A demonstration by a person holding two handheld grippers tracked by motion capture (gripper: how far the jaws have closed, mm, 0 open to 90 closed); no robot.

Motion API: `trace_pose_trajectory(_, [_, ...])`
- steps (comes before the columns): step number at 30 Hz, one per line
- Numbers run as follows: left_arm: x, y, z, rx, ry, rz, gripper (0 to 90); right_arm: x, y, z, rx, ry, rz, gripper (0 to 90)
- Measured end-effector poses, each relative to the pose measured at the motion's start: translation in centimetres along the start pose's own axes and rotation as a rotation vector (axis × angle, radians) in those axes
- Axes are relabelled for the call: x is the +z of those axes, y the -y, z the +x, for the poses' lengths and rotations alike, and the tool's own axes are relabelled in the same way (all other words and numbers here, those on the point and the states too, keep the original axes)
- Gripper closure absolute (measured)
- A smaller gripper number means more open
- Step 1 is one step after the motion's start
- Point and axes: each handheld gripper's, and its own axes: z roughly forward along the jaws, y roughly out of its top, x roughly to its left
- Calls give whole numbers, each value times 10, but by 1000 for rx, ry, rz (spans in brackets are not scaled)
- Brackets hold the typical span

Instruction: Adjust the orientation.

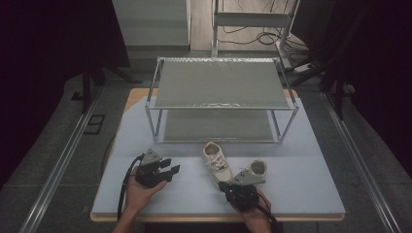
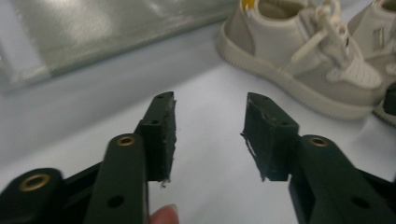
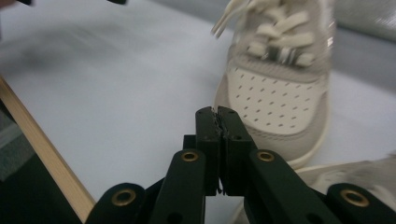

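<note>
Your left gripper (image 1: 167,170), lower left of the high view, has jaws spread and empty, right gripper (image 3: 217,120) pressed together by the toe of the near shoe (image 1: 216,161) at lower centre — likely a pickup, so open right before closing in

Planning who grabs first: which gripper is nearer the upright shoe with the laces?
Right. The right gripper sits just below the laced shoe, jaws shut at its toe. The left gripper lies farther off to its left, open.
</note>
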Motion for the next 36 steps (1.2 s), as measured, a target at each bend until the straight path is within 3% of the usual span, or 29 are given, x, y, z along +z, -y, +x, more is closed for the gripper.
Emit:
trace_pose_trajectory(5, [9, -8, -2, 10, 22, 7, 568, -18, -11, -12, 11, 7, -65, 852])
trace_pose_trajectory(9, [9, -6, -6, 17, 25, 10, 563, -23, -38, -33, 31, 24, -84, 891])
trace_pose_trajectory(11, [6, -5, -5, 17, 24, 4, 559, -13, -61, -54, 61, 36, -73, 893])
trace_pose_trajectory(14, [5, -4, -4, 13, 24, -1, 557, -3, -74, -66, 66, 50, -67, 893])
trace_pose_trajectory(16, [4, -3, -2, 11, 24, -3, 556, 15, -86, -76, 67, 73, -32, 893])
trace_pose_trajectory(27, [-1, 1, 6, -9, 16, -9, 554, 62, -103, -77, 90, 78, 93, 893])
trace_pose_trajectory(36, [-3, 2, 7, -14, 16, -13, 555, 78, -113, -80, 94, 117, 157, 894])
